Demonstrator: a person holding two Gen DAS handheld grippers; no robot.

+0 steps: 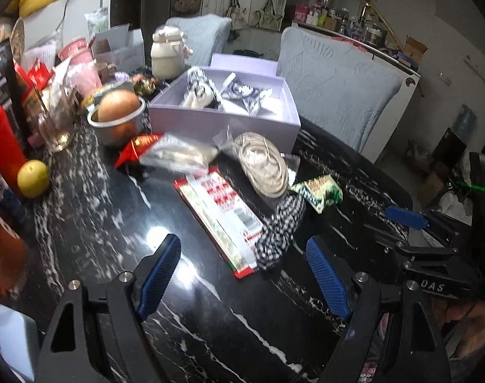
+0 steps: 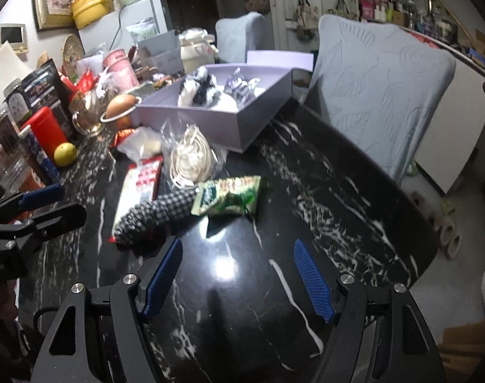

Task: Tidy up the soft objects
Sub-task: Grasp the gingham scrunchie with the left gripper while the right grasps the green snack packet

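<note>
Black marble with white veining (image 2: 306,198) fills the foreground, glossy under a lamp's reflection. Nearest in the right wrist view, the right gripper (image 2: 239,274) stands released with nothing between its blue pads, above bare stone; in the left wrist view the left gripper (image 1: 245,274) is likewise spread and empty, with the red-and-white packet (image 1: 220,210) just past its fingertips. A little farther lies the checked cloth (image 2: 153,217), a crumpled gingham piece resting partly on that packet and touching the green snack bag (image 2: 229,198). The cloth looks light and limp, so it should bunch and drape when lifted; pinching a raised fold near its middle seems safer than taking a trailing end. The green bag looks crinkly, slippery and easily crushed, best taken by a sealed edge. Beyond them sits a bagged coil of pale cord (image 1: 264,166), springy and slick in its plastic wrap, then the lavender box (image 1: 223,121), which already holds a black-and-white fluffy piece and some small wrapped packets. Farthest are cluttered jars, a yellow fruit (image 1: 33,178) and cushioned chairs. The right view shows the green bag whole and the cloth's full length; the left view shows more of the packet beneath the cloth and looks deeper into the box.
</note>
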